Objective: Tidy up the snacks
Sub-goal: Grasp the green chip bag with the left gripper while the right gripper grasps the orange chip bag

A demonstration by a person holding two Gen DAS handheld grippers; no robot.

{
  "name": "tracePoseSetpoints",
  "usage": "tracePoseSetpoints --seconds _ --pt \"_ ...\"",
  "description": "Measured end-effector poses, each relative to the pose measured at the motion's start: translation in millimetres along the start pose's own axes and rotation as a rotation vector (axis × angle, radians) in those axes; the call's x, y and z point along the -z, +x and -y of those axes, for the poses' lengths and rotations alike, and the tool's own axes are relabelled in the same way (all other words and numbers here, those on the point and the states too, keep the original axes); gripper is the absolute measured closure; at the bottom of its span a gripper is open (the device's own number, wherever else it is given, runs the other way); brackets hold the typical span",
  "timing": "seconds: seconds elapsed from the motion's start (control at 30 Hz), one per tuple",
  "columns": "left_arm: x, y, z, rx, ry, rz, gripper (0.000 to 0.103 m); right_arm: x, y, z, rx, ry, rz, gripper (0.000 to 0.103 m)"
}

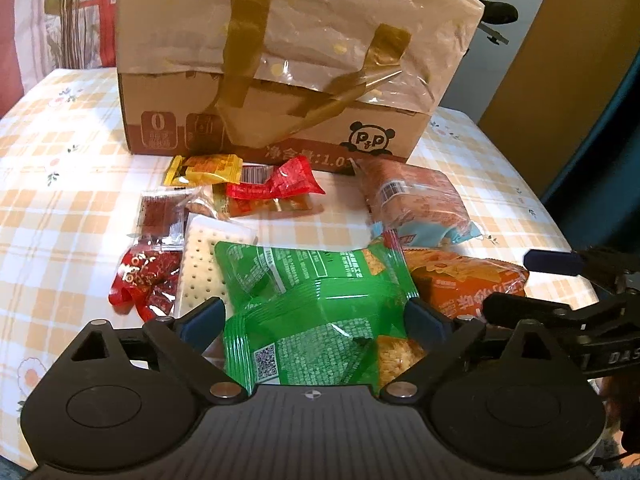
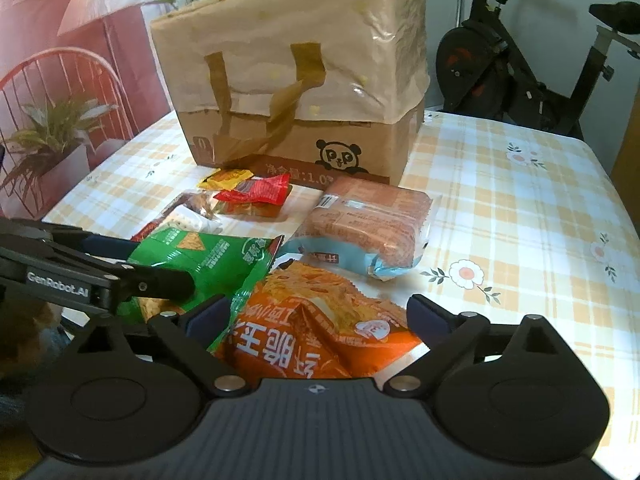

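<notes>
Snacks lie in a loose heap on a table (image 2: 520, 184) covered with an orange-and-white checked cloth printed with small flowers, in front of a cardboard box (image 1: 280, 128) that carries a panda logo and wears a translucent bag with brown handles over its top. Nearest the left gripper (image 1: 316, 312) is a green chip bag (image 1: 312, 312); the bag sits between the widely spread jaws, and neither pad appears to press on it. Beside it to the right is an orange chip bag (image 2: 316, 320), which lies between the equally wide-open jaws of the right gripper (image 2: 316, 314), again with no clear pressure from the pads. Behind the orange bag rests a reddish bread pack (image 2: 372, 220) with a pale blue end, close to the box. On the left side of the heap a white cracker pack (image 1: 208, 256) pokes out from under the green bag, with a small red wrapper (image 1: 140, 284) just beside it. Nearer the box lie a yellow packet (image 1: 208, 168) and a red packet (image 1: 280, 184), touching each other. An exercise bike (image 2: 532, 68) stands beyond the far edge of the table in the right wrist view.
</notes>
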State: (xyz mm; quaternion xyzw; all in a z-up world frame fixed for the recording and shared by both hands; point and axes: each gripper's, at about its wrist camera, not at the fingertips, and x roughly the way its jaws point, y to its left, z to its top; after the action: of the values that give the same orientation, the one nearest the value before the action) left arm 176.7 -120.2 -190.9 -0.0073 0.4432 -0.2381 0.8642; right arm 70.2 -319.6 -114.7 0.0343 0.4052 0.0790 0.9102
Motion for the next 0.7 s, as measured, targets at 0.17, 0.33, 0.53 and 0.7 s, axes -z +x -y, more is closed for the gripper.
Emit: tracePoseSetpoints --seconds 0.17,0.33,0.53,0.7 --pt "2.3 5.8 -6.8 0.032 -0.03 -0.035 0.006 2.8 -10.2 7.5 0.021 0.064 0.007 0.003" --pt "4.8 6.9 -3.5 0.013 -0.001 -0.035 0.007 6.8 -1.9 20.3 0.023 0.166 -0.032 0.003" --pt "5.3 3.9 -7.7 0.028 -0.014 -0.016 0.016 7.3 15.3 25.4 -0.038 0.239 -0.06 0.002" --pt "5.8 0.3 -10.2 0.043 -0.027 0.002 0.022 2.6 19.7 13.5 -0.052 0.182 -0.047 0.013"
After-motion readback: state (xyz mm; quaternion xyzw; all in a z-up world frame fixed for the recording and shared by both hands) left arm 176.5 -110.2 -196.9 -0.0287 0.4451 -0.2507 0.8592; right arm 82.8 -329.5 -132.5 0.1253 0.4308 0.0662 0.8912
